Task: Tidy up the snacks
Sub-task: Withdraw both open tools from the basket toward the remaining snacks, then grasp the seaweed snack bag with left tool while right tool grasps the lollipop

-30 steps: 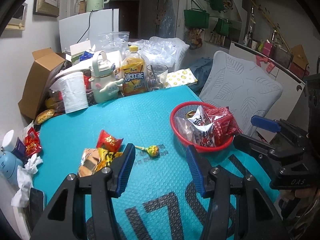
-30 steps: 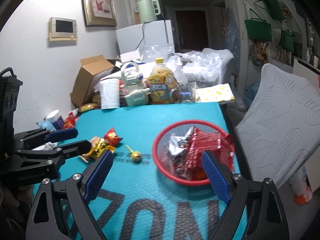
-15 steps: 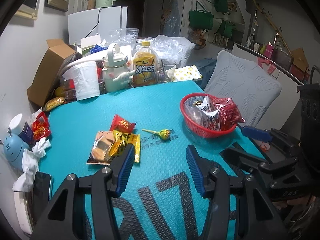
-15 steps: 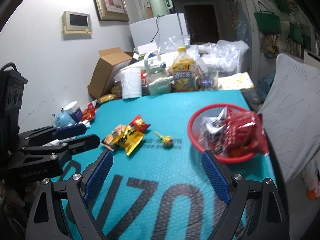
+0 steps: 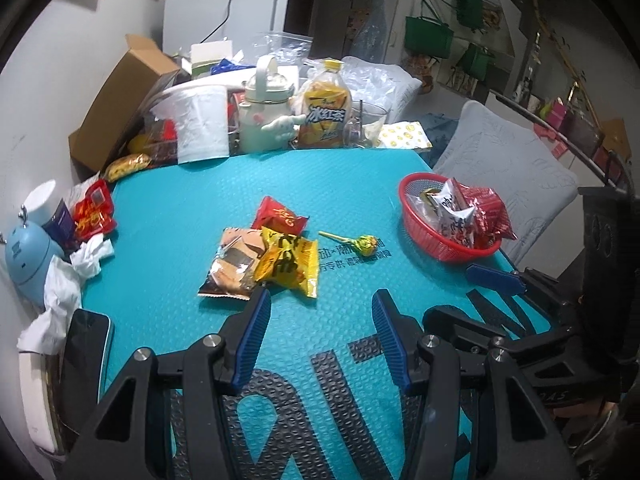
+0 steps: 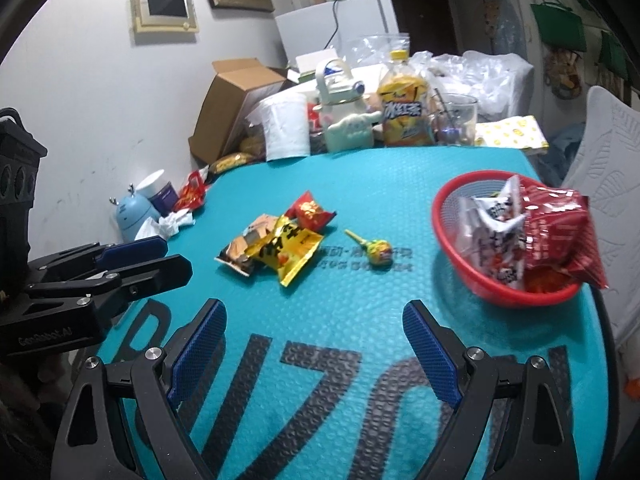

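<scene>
A red mesh basket [image 5: 416,216] [image 6: 444,216] holds several red and white snack packets at the right of the teal mat. Mid-mat lie a yellow packet [image 5: 290,262] [image 6: 288,250], a brown packet [image 5: 232,268] [image 6: 240,250], a small red packet [image 5: 280,216] [image 6: 310,212] and a lollipop [image 5: 366,245] [image 6: 378,252]. My left gripper [image 5: 320,324] is open and empty, near side of the packets. My right gripper [image 6: 316,336] is open and empty, near the mat's front, with the lollipop beyond it.
Table back holds a cardboard box [image 5: 120,104], paper roll [image 5: 198,128], white kettle [image 5: 264,116], orange drink bottle [image 5: 324,116] and glass [image 5: 366,126]. At left: a phone [image 5: 82,364], tissues [image 5: 60,292], blue gadget [image 5: 26,256]. A grey chair [image 5: 508,168] stands right.
Both grippers have pulled back toward the near edge of the mat and risen; the snacks and basket now sit farther ahead. Nothing on the table has moved. Both jaws stay open.
</scene>
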Available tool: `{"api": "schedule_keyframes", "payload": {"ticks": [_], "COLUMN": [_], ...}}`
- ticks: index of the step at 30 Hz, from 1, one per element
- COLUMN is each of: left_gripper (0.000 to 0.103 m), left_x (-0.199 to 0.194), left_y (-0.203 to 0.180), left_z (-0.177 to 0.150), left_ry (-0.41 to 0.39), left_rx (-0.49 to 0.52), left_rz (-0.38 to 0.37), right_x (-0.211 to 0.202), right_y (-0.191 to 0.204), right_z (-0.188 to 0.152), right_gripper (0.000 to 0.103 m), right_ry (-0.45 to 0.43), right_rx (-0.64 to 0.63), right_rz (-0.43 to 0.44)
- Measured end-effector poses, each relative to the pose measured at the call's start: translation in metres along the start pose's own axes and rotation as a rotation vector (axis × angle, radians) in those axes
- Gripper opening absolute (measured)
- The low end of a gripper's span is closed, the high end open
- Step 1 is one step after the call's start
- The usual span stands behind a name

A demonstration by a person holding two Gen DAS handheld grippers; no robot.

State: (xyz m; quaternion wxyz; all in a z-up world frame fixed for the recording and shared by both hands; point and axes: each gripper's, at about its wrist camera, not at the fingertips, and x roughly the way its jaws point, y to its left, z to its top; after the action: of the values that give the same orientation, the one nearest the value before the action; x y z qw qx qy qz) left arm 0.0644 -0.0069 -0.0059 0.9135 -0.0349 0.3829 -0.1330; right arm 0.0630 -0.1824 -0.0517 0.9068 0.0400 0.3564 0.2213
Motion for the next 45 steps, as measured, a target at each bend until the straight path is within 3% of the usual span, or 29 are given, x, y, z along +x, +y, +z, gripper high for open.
{"api": "schedule_keyframes", "payload": {"ticks": [11, 18, 26, 34, 45], "left_gripper": [0.052, 0.052, 0.052, 0.052, 0.052], "left_x": [0.028, 0.052, 0.086, 0.113, 0.141], "left_y": [0.042, 0.071, 0.089, 0.098, 0.097], "left_z": [0.002, 0.004, 0.008, 0.017, 0.022], "left_ry": [0.043, 0.081, 0.134, 0.171, 0.249], "left_rx": [-0.086, -0.139, -0.165, -0.159, -0.161], "left_rz": [0.028, 0.072, 0.088, 0.040, -0.050], "right_x": [0.043, 0.075, 0.103, 0.123, 0.141], "right_y": [0.012, 0.013, 0.001, -0.012, -0.018], "right_z": [0.017, 0.026, 0.033, 0.039, 0.042], "right_gripper": [0.090, 0.083, 0.074, 0.069, 0.065], "right_ry": [0.049, 0.081, 0.099, 0.107, 0.115], "right_rx": [-0.080, -0.115, -0.136, -0.138, -0.147], "right_rz": [-0.005, -0.040, -0.141, -0.189, -0.189]}}
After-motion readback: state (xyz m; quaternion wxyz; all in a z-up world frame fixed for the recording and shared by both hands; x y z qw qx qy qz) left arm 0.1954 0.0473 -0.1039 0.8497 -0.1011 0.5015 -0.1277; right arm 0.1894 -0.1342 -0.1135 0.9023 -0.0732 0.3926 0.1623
